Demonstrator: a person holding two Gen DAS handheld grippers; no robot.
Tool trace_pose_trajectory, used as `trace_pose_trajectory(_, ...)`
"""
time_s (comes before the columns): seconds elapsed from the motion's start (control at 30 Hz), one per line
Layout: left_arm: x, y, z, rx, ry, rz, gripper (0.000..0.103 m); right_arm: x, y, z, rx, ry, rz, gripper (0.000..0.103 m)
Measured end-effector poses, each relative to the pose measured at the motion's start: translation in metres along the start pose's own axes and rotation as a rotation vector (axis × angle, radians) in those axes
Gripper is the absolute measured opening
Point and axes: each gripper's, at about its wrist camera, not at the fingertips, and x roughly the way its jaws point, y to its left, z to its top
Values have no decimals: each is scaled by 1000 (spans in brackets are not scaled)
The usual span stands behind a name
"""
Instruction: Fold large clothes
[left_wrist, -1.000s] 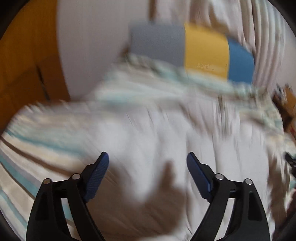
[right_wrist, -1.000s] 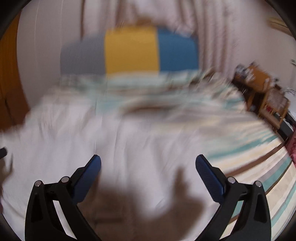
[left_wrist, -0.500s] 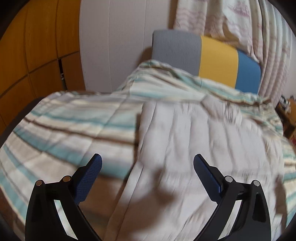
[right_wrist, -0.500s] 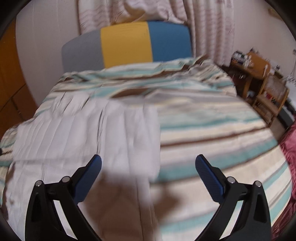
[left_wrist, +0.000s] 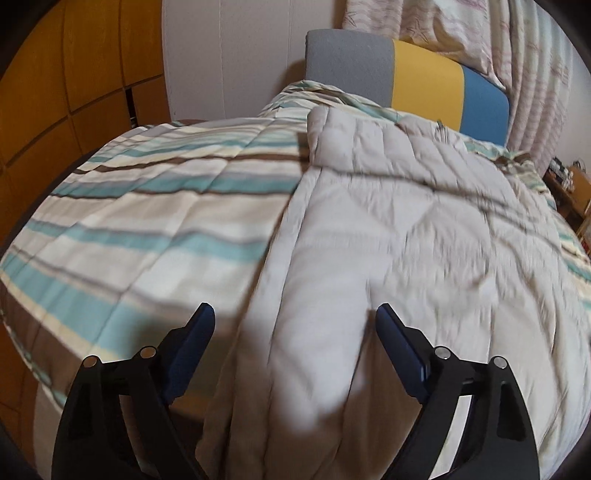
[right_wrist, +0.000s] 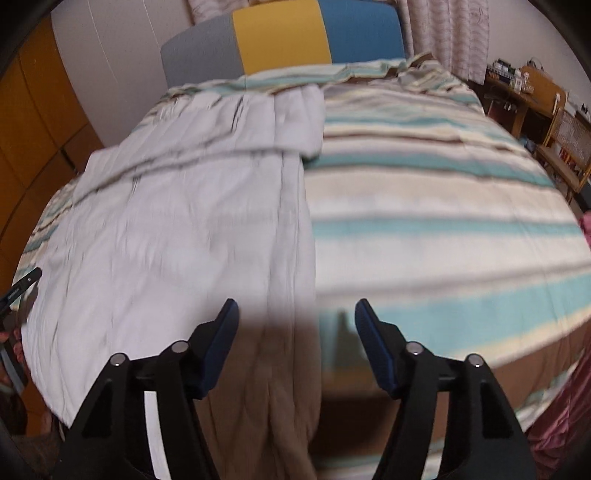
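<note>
A large pale grey quilted garment (left_wrist: 399, 236) lies spread on a striped bed, its near end hanging over the bed's front edge; it also shows in the right wrist view (right_wrist: 192, 229). My left gripper (left_wrist: 295, 321) is open and empty above the garment's left near edge. My right gripper (right_wrist: 295, 317) is open and empty above the garment's right near edge. The far part of the garment is folded over, with a sleeve (right_wrist: 295, 122) lying across.
The bed carries a teal, cream and brown striped cover (left_wrist: 147, 206) (right_wrist: 443, 206). A grey, yellow and blue headboard (left_wrist: 406, 70) stands behind. Orange cupboards (left_wrist: 55, 92) are at left. A wooden desk and chair (right_wrist: 546, 118) stand at right.
Both grippers have pulled back toward the bed's near edge and lowered. Their jaws have narrowed somewhat but stay open. The garment's side edges now lie between the fingers.
</note>
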Motion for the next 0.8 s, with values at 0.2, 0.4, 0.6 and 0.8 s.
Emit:
trace_pose_trajectory(0.2,-21,9,-37,-56,-3,-53,88,-9,-3,-30,7,26,36,62)
trace_pose_trajectory(0.4,-40,6,-58,-60,-13,-105,88,-14,-3,-43,3,61,62,62)
trace_pose_trajectory(0.6,-48,-14,-67,19,1,-110,55,-11,-2,-54,14,93,141,38)
trace_pose_trajectory(0.8,-64,-22,-40,1,-65,-139,22,-18,3,-39,13,54,207,17)
